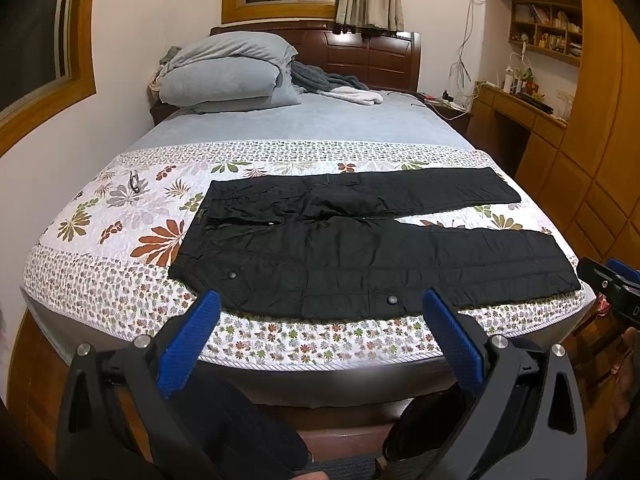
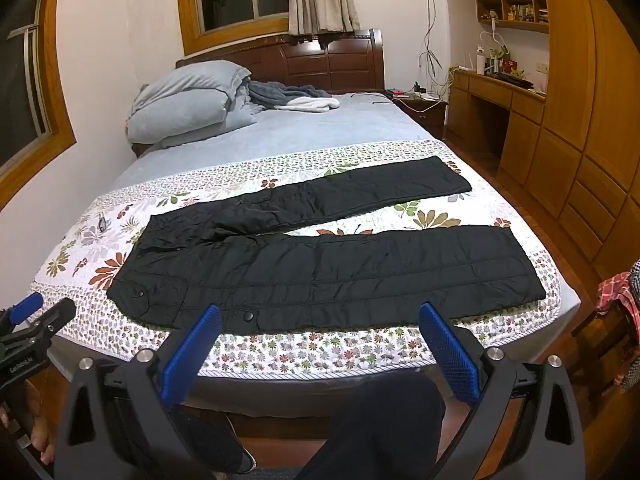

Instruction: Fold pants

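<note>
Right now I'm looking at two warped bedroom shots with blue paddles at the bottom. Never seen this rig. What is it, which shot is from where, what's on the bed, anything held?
There is no robot arm here. A person holds a two-finger tool in each hand, and each tool carries a fisheye camera looking forward along its fingers, hence the curved walls.

One picture is from the left tool, the other from the right tool. The blue paddles are each tool's own finger pads. Each view also catches the other tool at its edge.

On the bed, a pair of black pants lies spread flat on a floral quilt, waist to the left, legs to the right and slightly apart. Pillows are stacked at the headboard.

Nothing is held: both tools stand wide open, short of the mattress edge, not touching the pants. Folding has not started.
</note>
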`<state>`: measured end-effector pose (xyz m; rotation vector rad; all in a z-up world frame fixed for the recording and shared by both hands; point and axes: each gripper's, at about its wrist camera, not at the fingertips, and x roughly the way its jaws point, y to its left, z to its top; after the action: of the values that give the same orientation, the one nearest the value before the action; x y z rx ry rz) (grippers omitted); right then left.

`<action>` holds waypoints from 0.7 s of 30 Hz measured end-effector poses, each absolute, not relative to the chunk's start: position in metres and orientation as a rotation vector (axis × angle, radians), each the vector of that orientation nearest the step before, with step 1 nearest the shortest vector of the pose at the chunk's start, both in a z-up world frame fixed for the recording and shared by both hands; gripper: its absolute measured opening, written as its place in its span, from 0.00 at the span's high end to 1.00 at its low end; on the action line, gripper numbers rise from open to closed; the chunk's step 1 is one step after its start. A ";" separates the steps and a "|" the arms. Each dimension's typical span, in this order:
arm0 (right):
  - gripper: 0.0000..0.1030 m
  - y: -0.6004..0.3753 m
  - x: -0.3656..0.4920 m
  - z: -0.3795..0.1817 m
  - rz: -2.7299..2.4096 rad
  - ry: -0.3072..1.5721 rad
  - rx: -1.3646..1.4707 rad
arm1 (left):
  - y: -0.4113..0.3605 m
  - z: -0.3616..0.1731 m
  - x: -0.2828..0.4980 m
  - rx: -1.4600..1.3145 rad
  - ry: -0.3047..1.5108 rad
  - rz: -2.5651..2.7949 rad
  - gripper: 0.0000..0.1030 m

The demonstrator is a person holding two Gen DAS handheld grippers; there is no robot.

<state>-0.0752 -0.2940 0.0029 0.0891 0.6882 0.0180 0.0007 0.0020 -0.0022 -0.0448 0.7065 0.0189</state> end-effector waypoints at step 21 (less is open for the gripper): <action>0.03 -0.294 -0.072 0.000 0.024 0.692 0.085 | 0.004 0.003 -0.002 -0.047 0.699 0.035 0.03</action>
<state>-0.0723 -0.2942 -0.0001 0.0854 0.6924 0.0236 -0.0020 0.0044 0.0027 -0.0467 0.6993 0.0347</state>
